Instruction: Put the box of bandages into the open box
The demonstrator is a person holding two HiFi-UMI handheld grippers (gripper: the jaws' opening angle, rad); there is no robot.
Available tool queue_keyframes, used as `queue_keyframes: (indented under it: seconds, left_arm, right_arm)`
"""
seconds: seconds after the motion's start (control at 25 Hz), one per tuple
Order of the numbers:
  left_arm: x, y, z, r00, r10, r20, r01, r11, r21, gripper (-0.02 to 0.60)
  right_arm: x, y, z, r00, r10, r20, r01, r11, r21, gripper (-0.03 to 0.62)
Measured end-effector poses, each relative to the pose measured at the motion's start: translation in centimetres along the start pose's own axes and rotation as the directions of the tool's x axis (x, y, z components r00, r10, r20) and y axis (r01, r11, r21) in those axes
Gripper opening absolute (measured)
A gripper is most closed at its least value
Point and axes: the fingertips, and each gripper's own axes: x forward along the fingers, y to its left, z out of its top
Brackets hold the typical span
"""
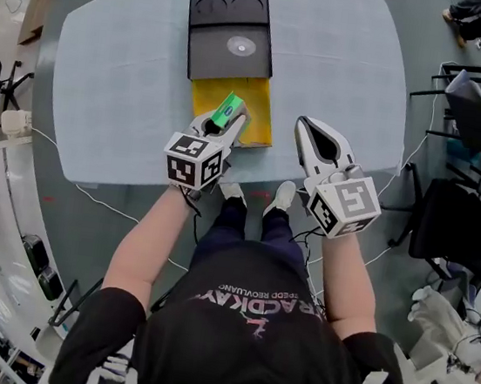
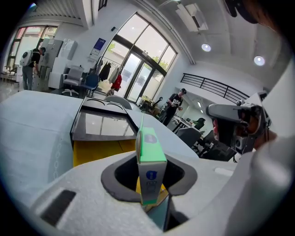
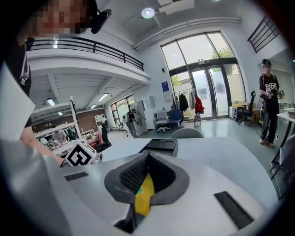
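The bandage box [image 1: 229, 109], green-topped with white sides, stands upright between the pads of my left gripper [image 1: 222, 125], which is shut on it. It hangs over the front part of the open box's yellow tray [image 1: 264, 115]. In the left gripper view the bandage box [image 2: 150, 161] rises out of the left gripper [image 2: 150, 186], with the yellow tray [image 2: 92, 150] and black lid [image 2: 103, 124] beyond. My right gripper [image 1: 311, 135] is shut and empty, just right of the tray. In its own view, the right gripper [image 3: 146, 159] shows the yellow tray [image 3: 145, 198] through its cavity.
The open box's black lid [image 1: 229, 45] lies flat behind the tray on the pale oval table [image 1: 114, 82]. Office chairs [image 1: 471, 112] and cables stand off the table's right side. People stand far off in the room.
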Motion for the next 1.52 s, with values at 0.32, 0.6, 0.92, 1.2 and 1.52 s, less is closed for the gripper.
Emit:
queue_keyframes:
  seconds: [0.32,0.6,0.92,1.2,1.52]
  left_arm:
    - [2.0,1.3,-2.4,0.994,0.016,-0.106,-0.021,0.998,-0.052,0.101]
    - [3.1,1.4,-3.7,0.985,-0.009,-0.174,-0.011,0.994,-0.112,0.101]
    - [3.6,2.0,-5.0,0.974,-0.019,-0.225,-0.023,0.983,-0.182,0.103]
    - [3.8,2.5,-5.3,0.972,0.010,-0.235,-0.048,0.986,-0.160,0.112]
    - [3.6,3.1,-4.6,0.973,0.077,-0.216,-0.091,0.994,-0.056,0.216]
  right_arm:
    - [0.9,-0.1,-1.0,0.999,0.022,-0.027,-0.021,1.000,0.014,0.011]
    - [1.2,-0.2,-1.1,0.999,0.032,-0.034,-0.031,0.999,0.023,0.011]
    - [1.3,-0.2,-1.2,0.999,0.037,-0.040,-0.036,0.999,0.028,0.011]
    - [1.5,-0.1,-1.5,0.998,0.043,-0.042,-0.041,0.999,0.036,0.011]
    - [2.0,0.1,-1.6,0.997,0.057,-0.048,-0.055,0.998,0.038,0.011]
